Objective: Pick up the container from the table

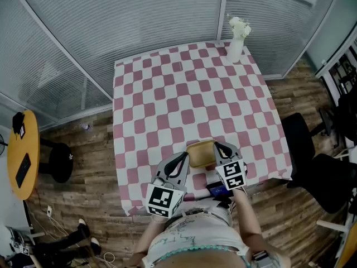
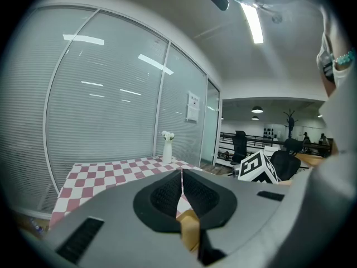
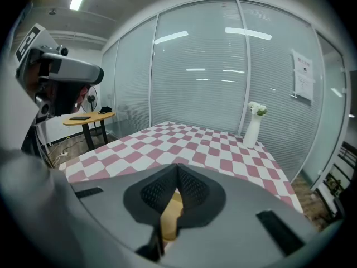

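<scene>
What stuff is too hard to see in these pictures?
- Inside the container: too small and dim in head view; both gripper views show only a tan sliver between shut jaws.
- Print on the paper: too small, right gripper view.
- The blue thing: head view, half hidden under the right gripper.

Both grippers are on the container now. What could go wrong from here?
1. The left gripper and right gripper each pinch only a thin edge of the container. Uneven hand motion may tilt it or pull one grip loose.
2. It is close to the table's near edge, so a slip would likely drop it to the floor.
</scene>
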Demonstrator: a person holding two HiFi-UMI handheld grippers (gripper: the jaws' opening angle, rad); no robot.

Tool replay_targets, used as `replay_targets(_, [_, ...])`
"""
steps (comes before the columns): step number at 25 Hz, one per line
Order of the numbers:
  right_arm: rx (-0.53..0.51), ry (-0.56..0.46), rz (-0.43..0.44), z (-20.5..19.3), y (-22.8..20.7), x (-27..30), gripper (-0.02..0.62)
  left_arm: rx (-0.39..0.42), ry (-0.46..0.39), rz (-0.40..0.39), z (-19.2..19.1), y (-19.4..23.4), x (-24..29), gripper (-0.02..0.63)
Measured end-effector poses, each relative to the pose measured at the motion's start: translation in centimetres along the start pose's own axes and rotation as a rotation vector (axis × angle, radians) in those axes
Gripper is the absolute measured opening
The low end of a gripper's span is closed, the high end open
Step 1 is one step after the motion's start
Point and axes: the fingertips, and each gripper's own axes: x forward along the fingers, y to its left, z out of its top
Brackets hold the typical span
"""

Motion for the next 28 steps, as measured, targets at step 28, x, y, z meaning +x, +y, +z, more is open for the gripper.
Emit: replay_targets(28, [-0.051, 0.265, 0.018, -8.3, -2.7, 3.5, -0.006, 0.000, 0.037, 0.007, -1.3, 0.5, -0.2, 0.018])
